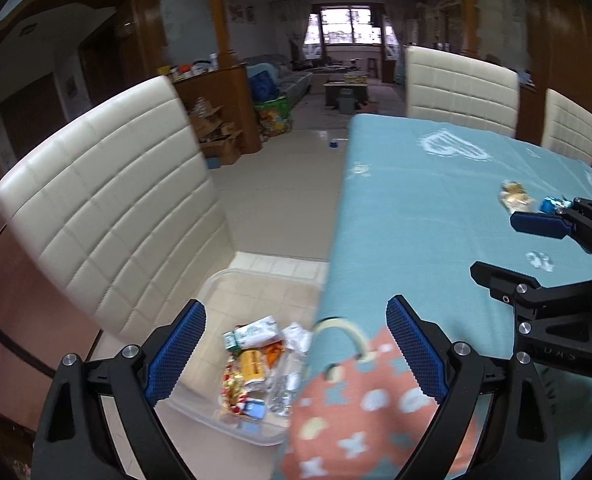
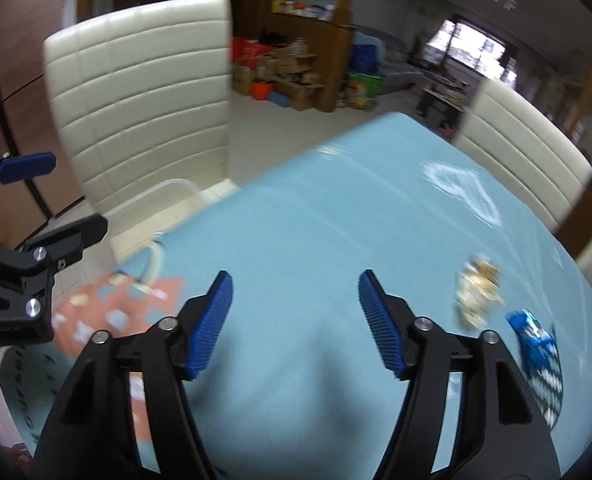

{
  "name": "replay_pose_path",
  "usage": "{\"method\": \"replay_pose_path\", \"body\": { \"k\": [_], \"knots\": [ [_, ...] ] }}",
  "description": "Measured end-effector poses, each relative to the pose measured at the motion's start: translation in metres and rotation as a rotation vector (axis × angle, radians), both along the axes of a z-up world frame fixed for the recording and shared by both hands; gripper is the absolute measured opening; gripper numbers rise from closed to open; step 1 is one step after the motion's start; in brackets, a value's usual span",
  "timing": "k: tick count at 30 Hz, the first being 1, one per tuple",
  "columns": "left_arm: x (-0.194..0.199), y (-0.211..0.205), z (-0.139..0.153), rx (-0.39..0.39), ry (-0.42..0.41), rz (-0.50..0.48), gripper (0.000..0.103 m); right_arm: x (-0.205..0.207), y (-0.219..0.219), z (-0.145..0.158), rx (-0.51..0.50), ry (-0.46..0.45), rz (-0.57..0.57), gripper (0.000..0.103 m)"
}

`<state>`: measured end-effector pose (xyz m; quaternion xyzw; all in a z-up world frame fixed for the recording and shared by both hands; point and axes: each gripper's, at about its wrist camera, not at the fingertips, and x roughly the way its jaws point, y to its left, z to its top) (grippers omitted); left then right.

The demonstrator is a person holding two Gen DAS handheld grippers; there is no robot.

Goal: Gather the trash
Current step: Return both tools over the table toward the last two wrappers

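Nearest in the left wrist view, the left gripper [image 1: 296,344] stands with its jaws wide and nothing between them, hovering over the table's edge where an orange patterned bag [image 1: 359,412] lies on the blue tablecloth [image 1: 415,208]. Just past it, toward 7 o'clock and below the table level, a clear plastic bin [image 1: 232,280] sits on the seat of a cream chair [image 1: 108,208] and already holds a heap of wrappers [image 1: 260,364], so I judge a good share of the collecting done. In the right wrist view, the right gripper [image 2: 294,320] is likewise spread wide and empty above bare cloth. Farther out on the table, at about 2 o'clock from that gripper, two pieces remain: a crumpled golden wrapper [image 2: 477,296] and, just beside it nearer the table's right edge, a blue wrapper [image 2: 533,336]. Both lie apart from either gripper. They look like what is left to pick up and carry across to the bin.
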<state>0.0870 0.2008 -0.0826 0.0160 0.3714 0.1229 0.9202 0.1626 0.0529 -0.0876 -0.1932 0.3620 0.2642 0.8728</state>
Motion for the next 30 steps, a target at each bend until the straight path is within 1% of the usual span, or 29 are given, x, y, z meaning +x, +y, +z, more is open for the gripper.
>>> {"method": "replay_pose_path", "body": {
  "k": [7, 12, 14, 18, 20, 23, 30],
  "knots": [
    [0.038, -0.081, 0.006, 0.012, 0.014, -0.156, 0.090, 0.020, -0.081, -0.004, -0.008, -0.001, -0.140, 0.071],
    [0.068, -0.139, 0.006, 0.018, 0.027, -0.271, 0.090, 0.039, -0.139, -0.008, -0.003, 0.016, -0.241, 0.071],
    [0.079, -0.157, 0.006, 0.028, 0.029, -0.302, 0.090, 0.048, -0.162, -0.011, -0.001, 0.020, -0.281, 0.071],
    [0.104, -0.189, 0.001, 0.020, 0.053, -0.361, 0.090, 0.067, -0.199, -0.018, 0.005, 0.039, -0.341, 0.069],
    [0.118, -0.204, -0.003, 0.016, 0.068, -0.384, 0.090, 0.076, -0.209, -0.022, 0.009, 0.048, -0.357, 0.068],
    [0.139, -0.220, -0.010, 0.035, 0.089, -0.409, 0.090, 0.092, -0.221, -0.028, 0.023, 0.066, -0.369, 0.068],
    [0.187, -0.238, -0.029, 0.067, 0.144, -0.406, 0.090, 0.123, -0.228, -0.043, 0.035, 0.090, -0.366, 0.068]
  ]
}}
